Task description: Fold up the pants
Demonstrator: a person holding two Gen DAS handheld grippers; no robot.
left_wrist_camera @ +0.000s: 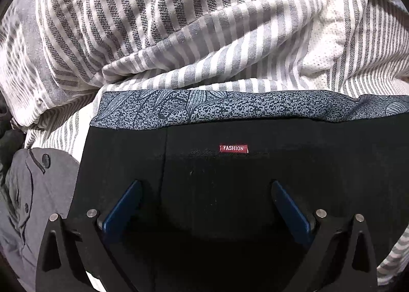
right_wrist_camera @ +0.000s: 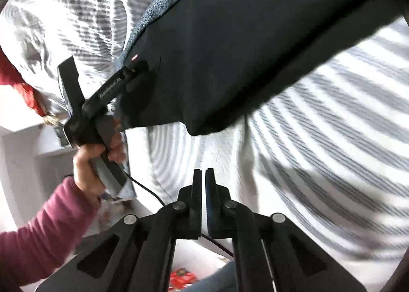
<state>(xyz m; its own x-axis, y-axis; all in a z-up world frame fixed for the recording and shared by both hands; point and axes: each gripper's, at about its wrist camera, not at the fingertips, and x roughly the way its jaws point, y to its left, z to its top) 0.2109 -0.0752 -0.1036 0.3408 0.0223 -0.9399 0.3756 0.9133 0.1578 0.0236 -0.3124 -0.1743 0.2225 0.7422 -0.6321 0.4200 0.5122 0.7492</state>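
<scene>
The black pants (left_wrist_camera: 230,177) lie flat on the striped bedspread, with a red "FASHION" label (left_wrist_camera: 233,148) and a blue patterned inner waistband (left_wrist_camera: 217,108) showing at the far edge. My left gripper (left_wrist_camera: 206,184) is open, its blue-padded fingers (left_wrist_camera: 122,207) spread wide just above the black cloth near the label. In the right wrist view the pants (right_wrist_camera: 242,36) stretch across the top, and the left gripper (right_wrist_camera: 135,69) rests at their waist end. My right gripper (right_wrist_camera: 203,172) is shut on nothing, off the pants, above the bedspread.
The grey-and-white striped bedspread (left_wrist_camera: 179,23) is rumpled beyond the pants. A grey buttoned garment (left_wrist_camera: 33,189) lies at the left. In the right wrist view, a hand in a pink sleeve (right_wrist_camera: 51,228) holds the left gripper; a bed edge, a cable and red items lie below.
</scene>
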